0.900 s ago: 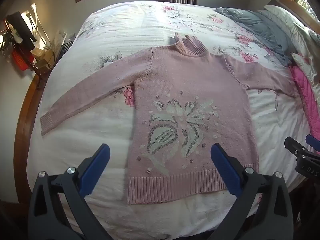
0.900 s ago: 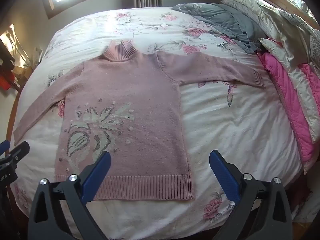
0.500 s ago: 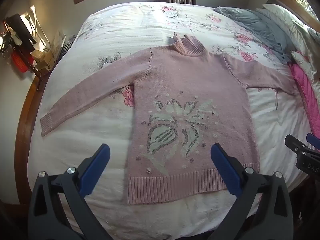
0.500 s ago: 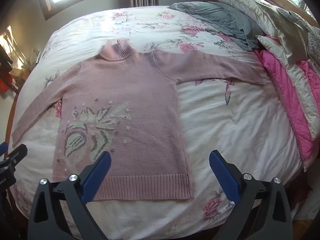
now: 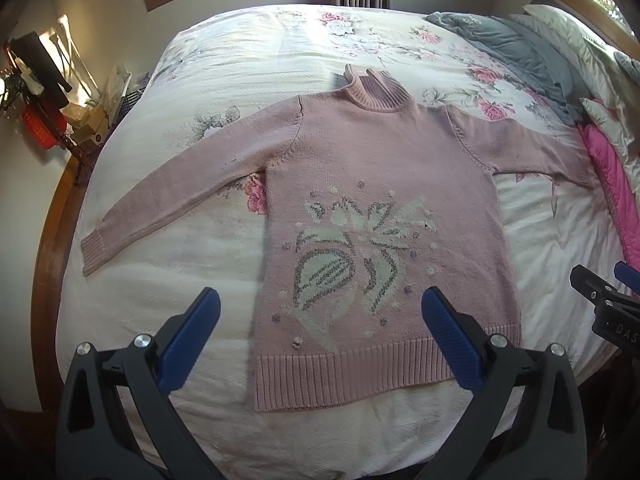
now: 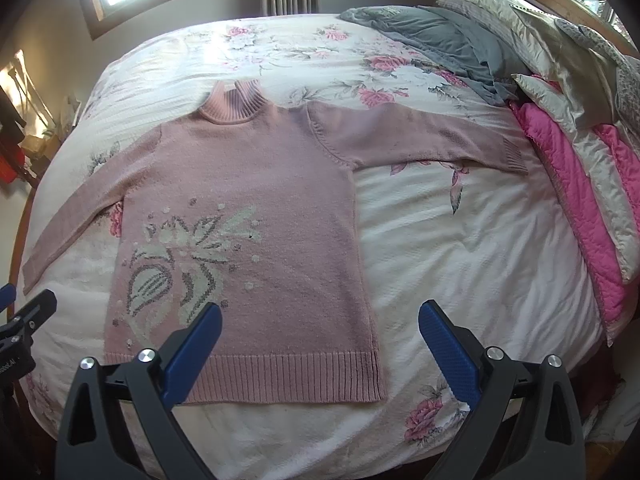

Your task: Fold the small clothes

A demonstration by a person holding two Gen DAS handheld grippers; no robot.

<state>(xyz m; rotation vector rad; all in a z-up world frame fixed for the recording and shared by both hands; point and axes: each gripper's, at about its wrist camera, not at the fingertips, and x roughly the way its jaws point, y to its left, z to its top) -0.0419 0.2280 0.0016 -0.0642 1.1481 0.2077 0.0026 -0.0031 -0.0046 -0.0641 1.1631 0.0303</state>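
Note:
A pink turtleneck sweater (image 5: 380, 184) (image 6: 256, 184) with a white and grey knitted flower lies flat, front up, on the bed, both sleeves spread outward. Its ribbed hem (image 5: 352, 376) (image 6: 280, 376) faces me. My left gripper (image 5: 320, 336) hovers open above the hem's left half, nothing between its blue pads. My right gripper (image 6: 320, 340) hovers open above the hem's right corner, holding nothing. The left sleeve cuff (image 5: 94, 252) lies near the bed's left edge, and the right cuff (image 6: 514, 156) lies close to the pink quilt.
The bed's white floral cover (image 5: 248, 60) (image 6: 460, 248) has bare room around the sweater. Grey cloth (image 6: 440, 44), pillows (image 6: 532, 28) and a pink quilt (image 6: 576, 208) pile along the right. A wooden bed frame (image 5: 48, 248) and cluttered stand (image 5: 44, 92) sit left.
Both grippers have drifted slightly nearer the sweater, which shows a little larger. Jaws stay open and the sweater has not moved.

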